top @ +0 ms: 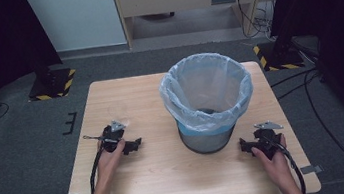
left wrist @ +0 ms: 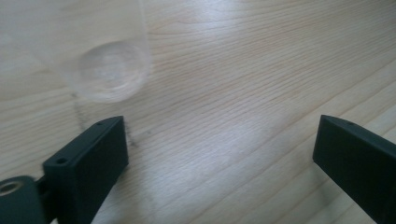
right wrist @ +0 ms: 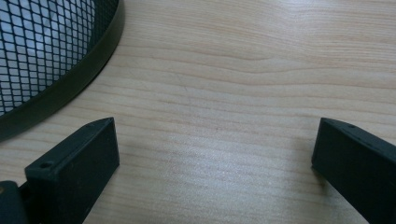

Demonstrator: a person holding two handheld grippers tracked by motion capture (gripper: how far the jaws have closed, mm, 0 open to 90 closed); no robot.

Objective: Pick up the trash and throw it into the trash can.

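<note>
A: Bench state at this frame?

B: Wooden table [top: 136,182] with a mesh wastebasket [top: 211,140] standing right of centre, toward the far half. It was lined with a translucent bag [top: 207,90] folded out over the rim, a blue band showing under the fold.

A: Left gripper?

B: Left gripper [top: 133,145] sat low over the near-left part of the table, well left of the basket, held in the person's left hand [top: 110,160]. In the left gripper view its jaws stood wide apart, with bare wood between them.

A: Anything ahead of it?

B: A clear plastic cup [left wrist: 109,70], blurred, stood or lay on the wood at the upper left of that view, beyond the left jaw and apart from it. I could not tell whether it was upright. From the high view I could not make it out.

A: Right gripper?

B: Right gripper [top: 244,144] was at the near-right, just beside the basket's base, held in the right hand [top: 271,157]. In the right gripper view the jaws were likewise wide apart over bare wood, and the basket's black base ring [right wrist: 70,81] and mesh wall curved past at the upper left, near the left jaw but not touching.

A: Contact with anything?

B: None seen; both pairs of jaws were empty.
</note>
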